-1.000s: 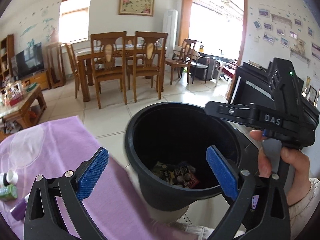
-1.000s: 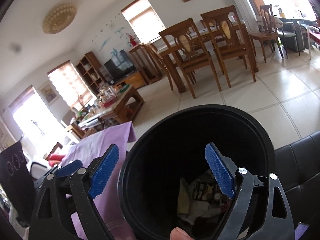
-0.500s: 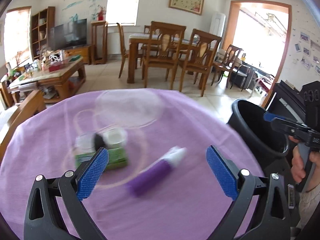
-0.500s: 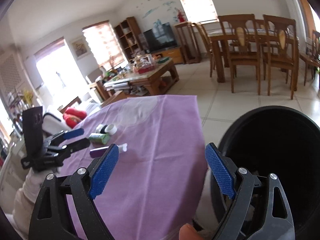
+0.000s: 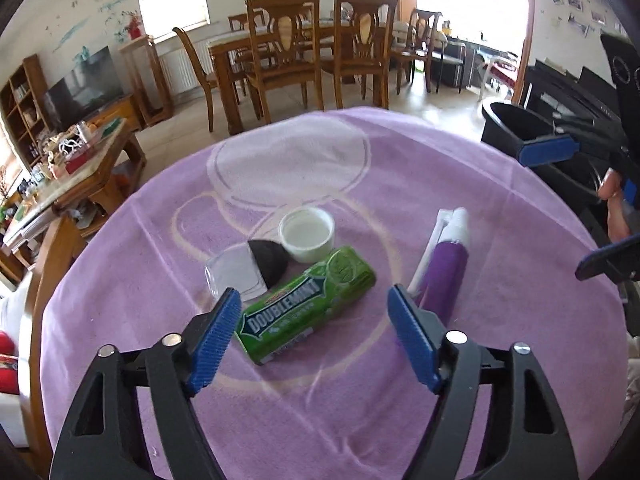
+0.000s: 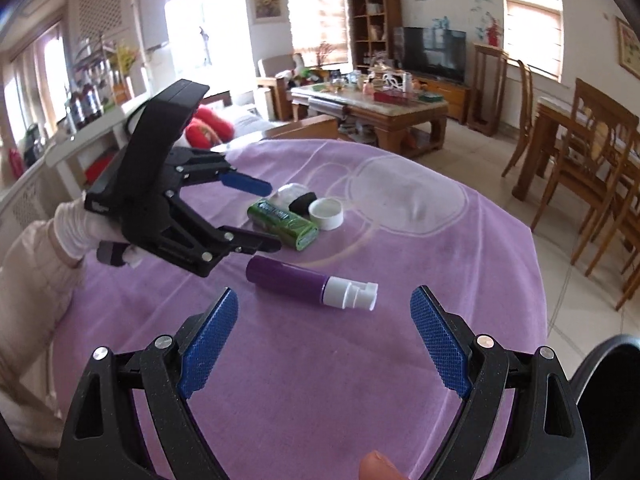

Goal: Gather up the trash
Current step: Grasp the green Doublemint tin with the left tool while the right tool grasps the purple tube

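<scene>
On the purple tablecloth (image 5: 320, 420) lie a green Doublemint pack (image 5: 306, 303), a purple tube with a white cap (image 5: 442, 262), a white lid (image 5: 307, 233) and a clear case with a black piece (image 5: 248, 266). My left gripper (image 5: 314, 336) is open and empty, just above the near end of the green pack (image 6: 282, 220). My right gripper (image 6: 324, 340) is open and empty, close in front of the purple tube (image 6: 308, 284). The black trash bin (image 5: 508, 126) stands at the table's right edge.
Dining table and chairs (image 5: 304, 52) stand beyond the table. A coffee table (image 6: 372, 108) with clutter and a TV (image 6: 434, 54) are further off. The bin's rim (image 6: 608, 400) shows at the lower right of the right wrist view.
Both grippers swung away from the bin to the tabletop. The left one came down close to the green pack, the right one close to the purple tube. Both stayed open.
</scene>
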A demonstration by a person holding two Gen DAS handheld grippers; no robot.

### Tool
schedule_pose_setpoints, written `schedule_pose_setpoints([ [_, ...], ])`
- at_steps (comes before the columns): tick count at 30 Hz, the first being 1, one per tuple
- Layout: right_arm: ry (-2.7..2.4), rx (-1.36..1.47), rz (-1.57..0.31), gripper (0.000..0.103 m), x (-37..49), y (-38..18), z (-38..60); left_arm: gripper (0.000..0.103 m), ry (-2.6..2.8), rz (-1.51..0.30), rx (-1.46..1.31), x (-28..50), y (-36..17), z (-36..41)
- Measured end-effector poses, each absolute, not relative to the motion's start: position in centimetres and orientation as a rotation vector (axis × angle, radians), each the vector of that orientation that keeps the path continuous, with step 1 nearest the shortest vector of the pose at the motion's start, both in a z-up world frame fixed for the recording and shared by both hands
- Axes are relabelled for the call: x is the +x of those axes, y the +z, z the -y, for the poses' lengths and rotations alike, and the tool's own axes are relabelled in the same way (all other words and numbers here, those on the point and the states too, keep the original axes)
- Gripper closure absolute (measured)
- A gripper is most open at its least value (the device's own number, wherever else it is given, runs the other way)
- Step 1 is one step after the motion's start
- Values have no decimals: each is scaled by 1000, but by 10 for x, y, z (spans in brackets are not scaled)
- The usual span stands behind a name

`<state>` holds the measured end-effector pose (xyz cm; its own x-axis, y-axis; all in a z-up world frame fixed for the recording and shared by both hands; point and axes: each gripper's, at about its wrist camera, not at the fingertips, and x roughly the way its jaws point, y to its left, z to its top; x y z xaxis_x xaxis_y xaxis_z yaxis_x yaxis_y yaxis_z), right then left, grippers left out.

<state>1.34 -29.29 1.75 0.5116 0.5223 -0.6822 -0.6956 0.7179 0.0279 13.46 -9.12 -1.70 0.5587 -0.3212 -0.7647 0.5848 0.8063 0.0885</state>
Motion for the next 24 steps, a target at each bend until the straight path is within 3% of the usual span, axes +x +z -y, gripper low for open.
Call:
schedule_pose_setpoints([
  [4, 777, -400, -726, 16, 22, 4, 268, 35, -589, -814, 364, 135, -17, 85],
  [7, 820, -460, -729, 16, 33, -6, 254, 55, -632, -862, 315, 135, -16, 80],
  [8, 830, -475, -727, 16, 37, -7, 250, 68, -661, -901, 312, 133, -21, 81],
  [11, 864, -518, -737, 16, 45, -15, 237, 68, -675, -890, 325, 122, -22, 82],
  [13, 896, -543, -770, 24, 54, -20, 229, 68, -663, -894, 289, 123, -20, 79],
  [15, 906, -560, -822, 41, 61, -28, 223, 64, -635, -887, 272, 126, -19, 77],
  [19, 903, -509, -855, 55, 68, -29, 227, 66, -607, -879, 258, 129, -18, 84],
  [21, 898, -490, -864, 69, 65, -28, 230, 67, -592, -864, 270, 129, -20, 88],
  [24, 879, -486, -860, 75, 55, -28, 234, 71, -578, -865, 243, 129, -21, 92],
])
